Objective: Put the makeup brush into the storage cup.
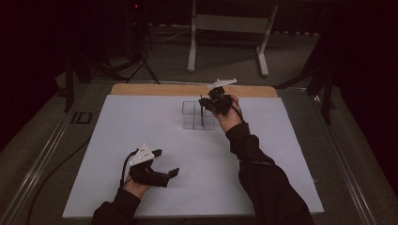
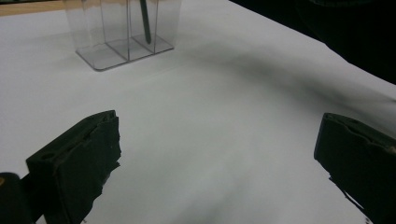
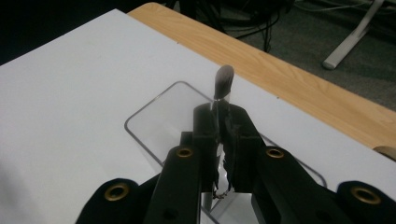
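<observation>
Clear organizer [image 1: 197, 115] w/ brush [image 3: 224, 81] clenched in right gripper [image 3: 223, 112] jaws; left gripper [image 1: 165, 163] jaws released.

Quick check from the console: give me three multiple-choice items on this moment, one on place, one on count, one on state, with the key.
1. Where does the clear organizer stand?
A. On the white sheet's far half
B. Beside the left tongs
C. On the floor

2. How many sections does the organizer's row nearest the left tongs show in their view?
A. One
B. Three
C. Six

3. How do the right tongs stand?
A. Wide open, empty
B. Shut on the brush
C. Lying on the sheet

Key: 1 A, it sits near the wooden edge in the high view; 2 B, two dividers show; 3 B, the jaws pinch the brush's stem, bristles up.
</observation>
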Tool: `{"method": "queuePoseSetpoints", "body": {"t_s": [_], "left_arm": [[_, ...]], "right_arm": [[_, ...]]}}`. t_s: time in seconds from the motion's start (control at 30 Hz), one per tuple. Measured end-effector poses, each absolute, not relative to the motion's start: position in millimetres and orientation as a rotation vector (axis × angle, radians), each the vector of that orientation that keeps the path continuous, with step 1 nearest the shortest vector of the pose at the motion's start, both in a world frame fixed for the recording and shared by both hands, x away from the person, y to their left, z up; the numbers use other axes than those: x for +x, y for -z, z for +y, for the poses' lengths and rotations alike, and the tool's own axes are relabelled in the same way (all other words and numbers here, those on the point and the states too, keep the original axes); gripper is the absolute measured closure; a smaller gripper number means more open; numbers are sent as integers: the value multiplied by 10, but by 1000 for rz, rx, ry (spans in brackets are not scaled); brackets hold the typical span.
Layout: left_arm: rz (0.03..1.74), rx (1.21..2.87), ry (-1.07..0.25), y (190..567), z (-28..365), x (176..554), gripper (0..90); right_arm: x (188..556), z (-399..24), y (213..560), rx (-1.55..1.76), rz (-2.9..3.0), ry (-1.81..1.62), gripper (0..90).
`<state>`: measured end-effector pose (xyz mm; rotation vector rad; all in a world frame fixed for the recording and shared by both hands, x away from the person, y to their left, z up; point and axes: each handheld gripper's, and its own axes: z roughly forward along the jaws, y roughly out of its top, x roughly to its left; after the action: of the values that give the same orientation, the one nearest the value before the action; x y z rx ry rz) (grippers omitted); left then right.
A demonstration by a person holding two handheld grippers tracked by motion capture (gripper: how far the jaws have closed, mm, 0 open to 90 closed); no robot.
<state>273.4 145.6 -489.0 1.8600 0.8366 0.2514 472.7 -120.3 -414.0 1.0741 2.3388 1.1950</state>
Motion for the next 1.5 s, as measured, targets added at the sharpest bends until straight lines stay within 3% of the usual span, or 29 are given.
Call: {"method": "queuePoseSetpoints", "body": {"t_s": [0.37, 0.6, 0.67, 0.73, 0.77, 1.0, 1.2, 1.5], "left_arm": [[838, 1861, -249, 4891, 1455, 2738, 17], [839, 1865, -254, 4891, 1448, 2738, 16], [836, 1869, -252, 4889, 1445, 2739, 16], [832, 1876, -252, 4886, 1442, 2739, 16], [833, 1873, -252, 4885, 1441, 2737, 16], [802, 1884, -256, 4863, 1426, 2717, 15], [768, 1893, -247, 4814, 1414, 2695, 15], [709, 1896, -192, 4690, 1481, 2711, 15]], "right_arm": [[4733, -1172, 4235, 1091, 2371, -1144, 828], [4723, -1225, 4138, 1128, 2351, -1171, 334], [4720, -1233, 4124, 1134, 2345, -1169, 318], [4708, -1283, 4079, 1163, 2365, -1207, 147], [4696, -1298, 4073, 1137, 2396, -1227, 129], [4531, -1343, 3998, 1072, 2412, -1325, 114], [4400, -1376, 3942, 991, 2382, -1387, 182], [4131, -1442, 3907, 906, 2412, -1437, 190]]}}
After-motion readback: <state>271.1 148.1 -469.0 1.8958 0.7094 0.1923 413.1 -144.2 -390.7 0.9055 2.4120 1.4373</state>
